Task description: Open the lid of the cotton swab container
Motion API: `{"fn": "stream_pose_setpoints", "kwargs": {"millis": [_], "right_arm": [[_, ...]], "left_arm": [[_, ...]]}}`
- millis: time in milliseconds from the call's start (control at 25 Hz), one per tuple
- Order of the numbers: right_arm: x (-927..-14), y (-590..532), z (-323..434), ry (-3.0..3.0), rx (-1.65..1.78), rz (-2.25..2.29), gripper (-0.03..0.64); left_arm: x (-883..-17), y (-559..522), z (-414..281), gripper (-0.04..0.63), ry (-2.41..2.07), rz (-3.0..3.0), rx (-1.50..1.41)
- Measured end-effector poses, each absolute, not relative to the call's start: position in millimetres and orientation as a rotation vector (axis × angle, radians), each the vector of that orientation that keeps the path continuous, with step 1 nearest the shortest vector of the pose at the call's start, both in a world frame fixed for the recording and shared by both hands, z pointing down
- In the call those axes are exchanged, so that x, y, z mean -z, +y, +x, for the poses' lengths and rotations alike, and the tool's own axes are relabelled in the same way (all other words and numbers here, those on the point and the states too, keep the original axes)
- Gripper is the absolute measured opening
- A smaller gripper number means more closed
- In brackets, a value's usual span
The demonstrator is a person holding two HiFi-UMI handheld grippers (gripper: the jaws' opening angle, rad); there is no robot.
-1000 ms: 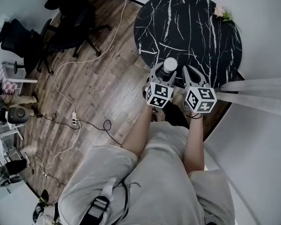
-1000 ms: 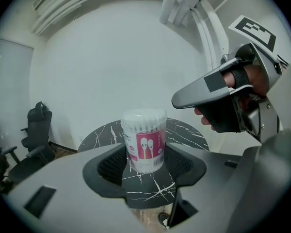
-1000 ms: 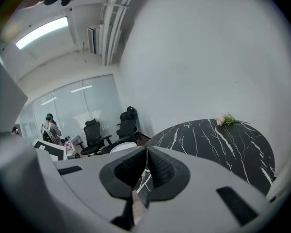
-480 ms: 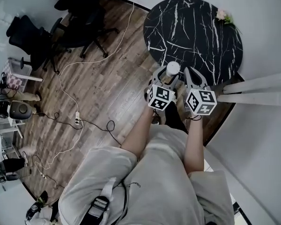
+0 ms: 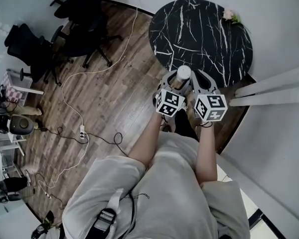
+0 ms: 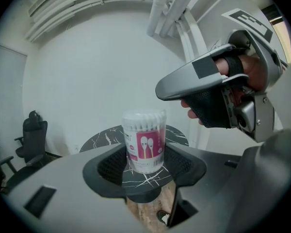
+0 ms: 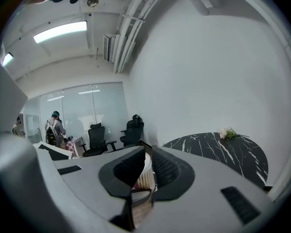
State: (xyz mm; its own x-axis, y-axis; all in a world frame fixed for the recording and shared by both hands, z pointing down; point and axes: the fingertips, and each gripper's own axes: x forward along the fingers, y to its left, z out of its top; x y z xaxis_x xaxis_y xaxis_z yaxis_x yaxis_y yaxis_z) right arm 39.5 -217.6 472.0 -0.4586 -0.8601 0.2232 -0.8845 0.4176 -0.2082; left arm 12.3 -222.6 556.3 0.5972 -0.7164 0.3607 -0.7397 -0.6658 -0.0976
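head view: overhead, steep down, farthest | left gripper view: just behind own fingers (image 6: 111,166), near-level, cotton swab container (image 6: 143,141) between them | right gripper view: likewise | shared: marble table (image 5: 204,34)

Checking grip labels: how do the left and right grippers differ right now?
The left gripper's jaws stand wide; the right gripper's are together. The left gripper clamps the cotton swab container; the right gripper holds nothing. Both point toward the black marble table.

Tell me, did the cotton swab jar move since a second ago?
Yes, a little. The cotton swab container sat further in over the black marble table before; now its lid shows right at the table's near edge, drawn back.
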Motion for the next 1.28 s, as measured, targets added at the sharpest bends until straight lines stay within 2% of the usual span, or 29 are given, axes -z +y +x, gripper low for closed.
{"fn": "stream_pose_setpoints", "kwargs": {"millis": [320,400,480,760,1280], "right_arm": [[-451,-222,40,-2.565,-0.378,1.587,0.045],[-450,-222,38,-2.558,-0.368,1.571,0.121],[-451,-222,35,-2.55,-0.358,1.547,0.17],[-465,-218,13,-2.507,-0.317,1.413,0.267],[-484,-214,23,-2.418,-0.35,1.388,0.276]], "left_arm": [[-541,-223,28,0.25,-1.199,2.812,-0.576],[-540,-222,29,0.25,-1.193,2.82,-0.581],[-540,-220,28,0.25,-1.191,2.828,-0.594],[-542,-212,30,0.25,-1.175,2.858,-0.639],[-537,-200,41,0.25,-1.098,2.93,-0.596]]}}
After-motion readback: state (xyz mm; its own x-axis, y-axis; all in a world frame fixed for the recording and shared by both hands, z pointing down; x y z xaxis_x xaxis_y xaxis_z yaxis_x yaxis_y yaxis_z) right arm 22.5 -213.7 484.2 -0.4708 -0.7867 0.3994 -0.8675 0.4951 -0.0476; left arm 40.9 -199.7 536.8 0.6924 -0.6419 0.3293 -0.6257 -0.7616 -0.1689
